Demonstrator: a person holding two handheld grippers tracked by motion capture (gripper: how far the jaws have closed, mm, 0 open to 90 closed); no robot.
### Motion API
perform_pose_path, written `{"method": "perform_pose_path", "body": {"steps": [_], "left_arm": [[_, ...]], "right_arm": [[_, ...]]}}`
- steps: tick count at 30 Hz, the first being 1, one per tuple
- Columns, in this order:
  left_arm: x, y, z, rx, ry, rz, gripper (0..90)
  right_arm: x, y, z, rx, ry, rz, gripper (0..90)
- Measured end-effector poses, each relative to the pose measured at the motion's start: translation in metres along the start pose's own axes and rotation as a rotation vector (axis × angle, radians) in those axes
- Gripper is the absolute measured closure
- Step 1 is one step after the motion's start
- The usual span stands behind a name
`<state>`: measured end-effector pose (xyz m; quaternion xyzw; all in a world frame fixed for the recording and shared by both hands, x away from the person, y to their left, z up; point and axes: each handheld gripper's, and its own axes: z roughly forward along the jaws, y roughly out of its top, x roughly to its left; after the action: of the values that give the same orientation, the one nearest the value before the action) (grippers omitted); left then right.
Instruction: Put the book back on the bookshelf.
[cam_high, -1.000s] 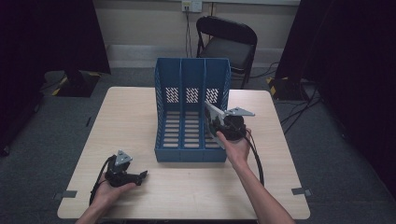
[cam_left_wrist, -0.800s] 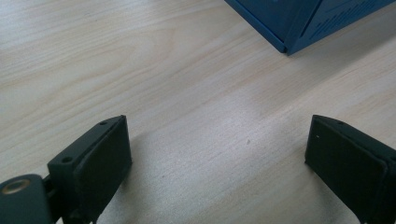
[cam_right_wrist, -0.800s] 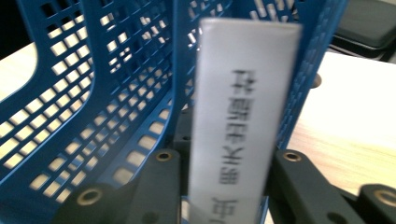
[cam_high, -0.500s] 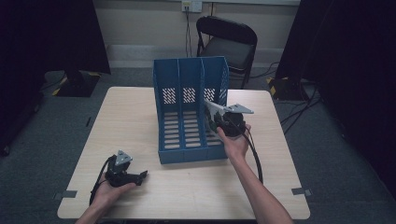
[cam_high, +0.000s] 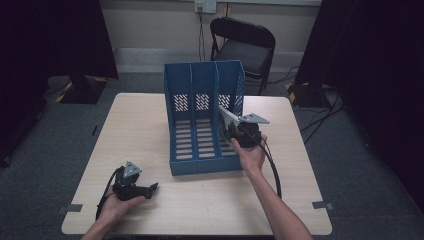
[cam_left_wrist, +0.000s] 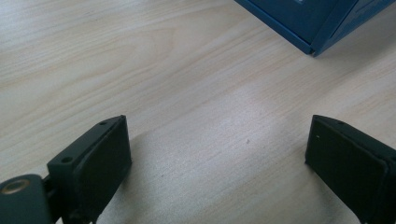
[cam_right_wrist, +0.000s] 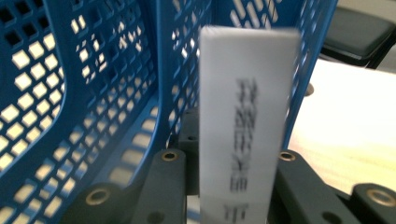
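White and flat, a book (cam_right_wrist: 247, 126) with blurred dark print down its spine is standing upright between the jaws of the right gripper (cam_right_wrist: 243, 186), which are clamping on it from both sides. Their closing has only just been finishing, with the book between them. In the high view this right gripper (cam_high: 243, 132) is sitting at the right wall of the blue three-slot file rack (cam_high: 205, 120), low against its rightmost slot. The rack's perforated walls are rising just behind the book.

Near the rack's front left corner, on the person's side, the left gripper (cam_high: 134, 187) is resting idle on the pale wooden table (cam_high: 140, 130). Its jaws are standing wide apart, with bare tabletop between them. A corner of the blue rack (cam_left_wrist: 313, 23) is showing well beyond them.

Step in hand, as I am judging it: either filing the book into the rightmost slot or drawing it out; the pictures are not settling which. The next move is calling for keeping the spine upright and parallel to the dividers, so its edges are clearing the slot's walls. A black folding chair (cam_high: 242, 45) is standing behind the rack, off the table.
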<state>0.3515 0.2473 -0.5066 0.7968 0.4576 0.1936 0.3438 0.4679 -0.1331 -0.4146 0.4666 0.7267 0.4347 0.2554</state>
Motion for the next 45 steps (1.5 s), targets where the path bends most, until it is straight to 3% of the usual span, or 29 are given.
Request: {"method": "perform_pose_path", "body": {"steps": [6, 11, 18, 21, 24, 26, 30, 34, 36, 37, 43, 45], "left_arm": [[0.0, 0.0, 0.0, 0.0, 0.0, -0.001, 6.1], [-0.001, 0.0, 0.001, -0.004, 0.0, -0.008, 5.9], [-0.001, 0.0, 0.001, -0.003, 0.0, -0.007, 5.6], [-0.001, 0.0, 0.001, -0.003, 0.001, -0.008, 5.6], [-0.001, 0.0, 0.001, -0.003, 0.001, -0.008, 5.6], [-0.001, 0.0, 0.001, -0.003, 0.001, -0.007, 5.6], [-0.001, 0.0, 0.001, -0.003, 0.001, -0.007, 5.6], [-0.001, 0.0, 0.001, -0.003, 0.0, -0.007, 5.6], [-0.001, 0.0, 0.001, -0.003, 0.0, -0.008, 5.6], [-0.001, 0.0, 0.001, -0.003, 0.001, -0.007, 5.6], [-0.001, 0.0, 0.001, -0.004, -0.001, -0.007, 5.6], [-0.001, 0.0, 0.0, 0.001, -0.002, 0.001, 5.6]], "right_arm": [[-0.004, -0.002, -0.008, 0.035, 0.04, -0.003, 73.3], [-0.006, -0.002, -0.01, 0.055, 0.042, -0.015, 73.9], [-0.007, 0.005, -0.013, 0.05, 0.083, -0.026, 71.8], [-0.006, 0.013, -0.008, 0.084, 0.095, -0.048, 70.6], [-0.008, 0.015, -0.003, 0.123, 0.112, -0.033, 69.2], [-0.008, 0.014, 0.002, 0.148, 0.093, -0.05, 72.7], [-0.005, 0.014, 0.002, 0.136, 0.037, -0.054, 76.9], [-0.001, 0.014, 0.006, 0.098, -0.045, 0.002, 77.3], [-0.002, 0.014, 0.007, 0.093, -0.058, 0.011, 77.4], [-0.004, 0.015, 0.007, 0.088, -0.107, 0.052, 77.4], [-0.007, 0.019, 0.011, 0.084, -0.167, 0.092, 77.4], [-0.01, 0.022, 0.011, 0.083, -0.165, 0.101, 77.3]]}}
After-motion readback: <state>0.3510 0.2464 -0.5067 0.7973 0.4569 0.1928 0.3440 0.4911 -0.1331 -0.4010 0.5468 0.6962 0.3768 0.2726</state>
